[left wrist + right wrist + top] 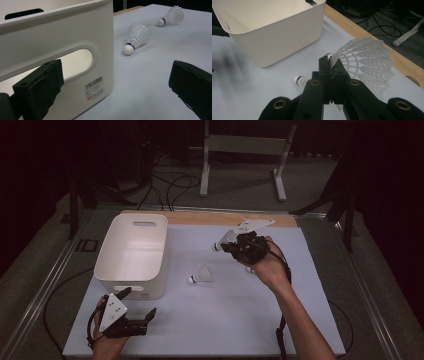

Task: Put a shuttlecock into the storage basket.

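1. A pale blue mat (215,315) covers a worktable in a dark room; cables and a white stand's legs lie on the grey floor beyond it. The white bin (131,254) on the mat's left half serves as landmark here.

2. Nearest the camera, just in front of the bin's near wall, the left gripper (131,306) rests low on the mat with its jaws spread wide and nothing between them; in the left gripper view one black pad (41,87) sits close against the bin's handle cut-out.

3. Right of the bin, a loose shuttlecock (201,276) lies on its side on the mat, cork pointing toward the bin.

4. Farther right and behind it, the right gripper (227,242) is clenched on a second shuttlecock (367,62), pinching the edge of its white skirt, cork toward the bin, lifted clear of the mat.

5. Judged risk: the grip is on thin skirt ribs rather than the cork, so a quick swing toward the bin could let the held shuttlecock twist out and drop short.

6. The bin's tall right wall stands in the way; a low carry would likely knock the skirt against the rim.

7. The loose shuttlecock lies under that path and could be brushed away.
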{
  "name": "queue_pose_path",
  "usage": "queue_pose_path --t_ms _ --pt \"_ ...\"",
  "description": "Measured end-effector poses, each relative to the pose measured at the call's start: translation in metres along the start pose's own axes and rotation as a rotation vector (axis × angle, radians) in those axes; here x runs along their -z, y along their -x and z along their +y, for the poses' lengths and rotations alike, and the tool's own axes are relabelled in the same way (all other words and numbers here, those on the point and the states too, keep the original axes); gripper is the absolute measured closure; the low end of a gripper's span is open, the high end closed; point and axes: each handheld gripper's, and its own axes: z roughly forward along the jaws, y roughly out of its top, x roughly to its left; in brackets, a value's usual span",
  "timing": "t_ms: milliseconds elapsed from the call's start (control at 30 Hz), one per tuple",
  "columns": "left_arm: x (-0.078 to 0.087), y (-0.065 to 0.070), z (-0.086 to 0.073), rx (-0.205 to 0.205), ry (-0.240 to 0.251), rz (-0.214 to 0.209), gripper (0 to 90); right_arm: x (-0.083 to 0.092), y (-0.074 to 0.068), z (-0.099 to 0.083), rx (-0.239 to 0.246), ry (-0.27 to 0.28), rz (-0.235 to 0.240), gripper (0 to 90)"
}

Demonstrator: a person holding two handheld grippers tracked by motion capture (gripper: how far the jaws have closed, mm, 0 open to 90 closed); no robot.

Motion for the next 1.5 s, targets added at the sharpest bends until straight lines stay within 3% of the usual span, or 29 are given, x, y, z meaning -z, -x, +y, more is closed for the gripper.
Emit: queue_pose_path --t_ms 1500 --pt "0.0 0.0 0.0 0.001 0.003 -0.002 0.4 -0.018 -0.012 0.032 0.072 -0.013 0.002 88.8"
